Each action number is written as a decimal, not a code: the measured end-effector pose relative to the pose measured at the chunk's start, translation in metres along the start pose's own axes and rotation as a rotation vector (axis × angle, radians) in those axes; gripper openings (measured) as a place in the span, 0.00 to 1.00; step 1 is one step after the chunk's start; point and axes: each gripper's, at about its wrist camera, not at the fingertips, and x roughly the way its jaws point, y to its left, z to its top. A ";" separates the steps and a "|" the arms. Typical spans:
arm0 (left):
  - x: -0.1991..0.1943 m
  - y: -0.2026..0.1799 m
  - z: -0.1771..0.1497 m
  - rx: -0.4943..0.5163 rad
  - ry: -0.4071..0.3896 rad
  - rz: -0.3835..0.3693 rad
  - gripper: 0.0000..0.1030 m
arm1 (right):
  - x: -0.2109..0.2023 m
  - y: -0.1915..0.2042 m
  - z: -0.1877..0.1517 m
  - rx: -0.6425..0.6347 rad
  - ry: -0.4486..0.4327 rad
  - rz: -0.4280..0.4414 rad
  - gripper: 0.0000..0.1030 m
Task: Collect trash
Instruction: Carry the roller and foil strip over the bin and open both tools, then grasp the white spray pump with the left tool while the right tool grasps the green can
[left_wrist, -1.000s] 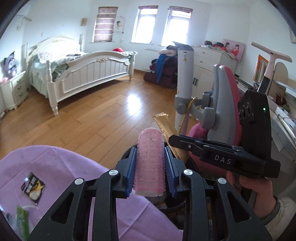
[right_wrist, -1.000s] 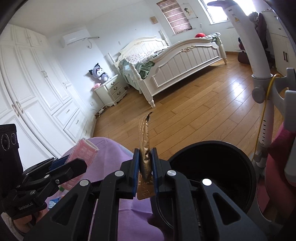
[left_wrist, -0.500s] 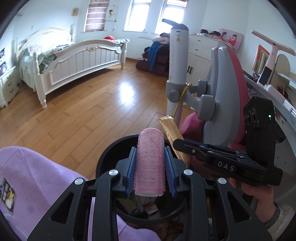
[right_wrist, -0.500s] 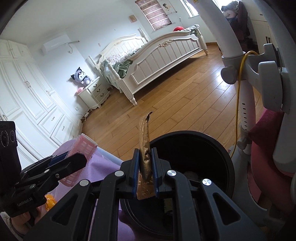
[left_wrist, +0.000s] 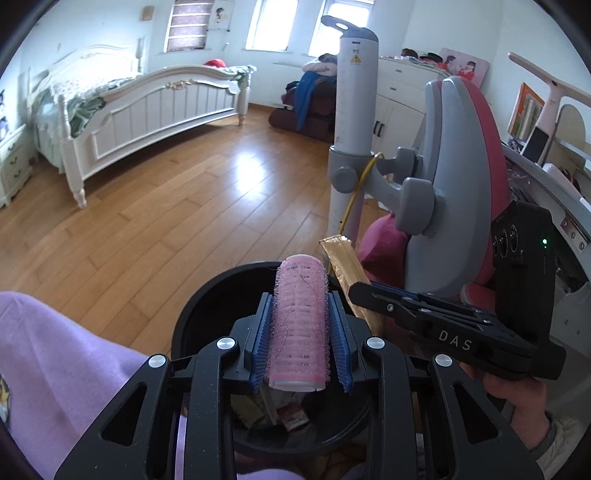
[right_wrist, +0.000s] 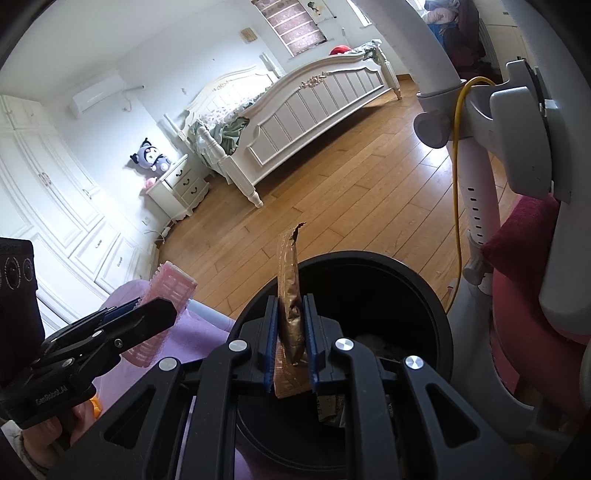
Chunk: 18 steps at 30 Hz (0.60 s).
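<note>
Roller (left_wrist: 300, 321) and wrapper (right_wrist: 290, 295) both over the bin (right_wrist: 424, 291).

My left gripper (left_wrist: 300, 325) clamps the pink roller between its blue pads, upright above the black bin's open mouth, where scraps already lie. My right gripper (right_wrist: 290, 339) has the gold wrapper between its pads, its jaws just eased a little apart, the wrapper's torn tip pointing up over the bin's near rim. Purple cloth (left_wrist: 55, 350) sits beside the bin on the wood floor (left_wrist: 166, 206).

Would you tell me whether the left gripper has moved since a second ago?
Yes. The left gripper, holding the pink hair roller, moved off the purple cloth to over the black bin.
</note>
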 end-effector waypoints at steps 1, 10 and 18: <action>0.001 -0.001 0.001 -0.001 0.000 0.000 0.33 | -0.001 0.000 0.000 0.005 0.000 -0.006 0.17; -0.020 0.004 0.006 -0.009 -0.051 0.053 0.87 | -0.011 -0.001 0.003 0.030 -0.020 -0.035 0.66; -0.076 0.032 -0.008 -0.070 -0.121 0.127 0.93 | -0.011 0.030 -0.001 -0.007 -0.006 -0.004 0.68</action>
